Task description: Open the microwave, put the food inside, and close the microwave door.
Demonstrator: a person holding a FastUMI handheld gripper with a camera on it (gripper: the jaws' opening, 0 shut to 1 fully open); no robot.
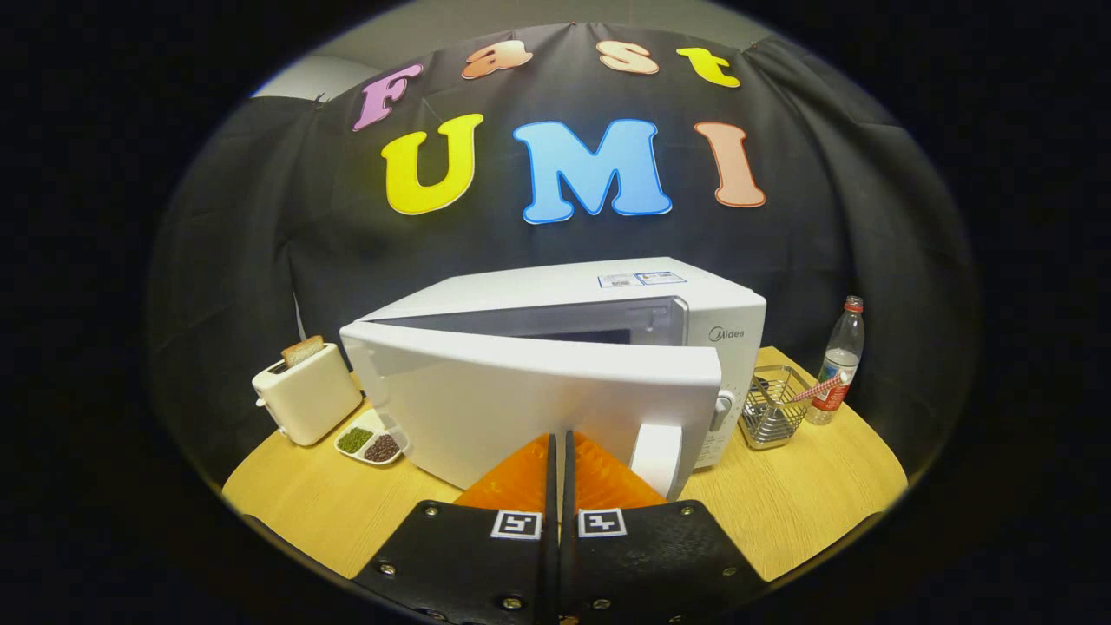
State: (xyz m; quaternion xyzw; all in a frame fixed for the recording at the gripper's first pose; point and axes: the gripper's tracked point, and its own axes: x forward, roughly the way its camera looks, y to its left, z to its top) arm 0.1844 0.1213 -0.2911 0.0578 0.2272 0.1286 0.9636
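On the left of the wooden desk (286, 512) a toaster (305, 392) with a slice of bread (302, 350) is seen, and beside it a small divided dish (371, 441) whose contents are too small to identify. In the middle the microwave (608, 312) is found with its door (529, 408) partly open, so the cavity is largely hidden; the claw (560, 447) is closed on nothing, its tips against the door near the handle (657, 458). To the right a wire basket (774, 406) and a bottle (838, 360) are placed.
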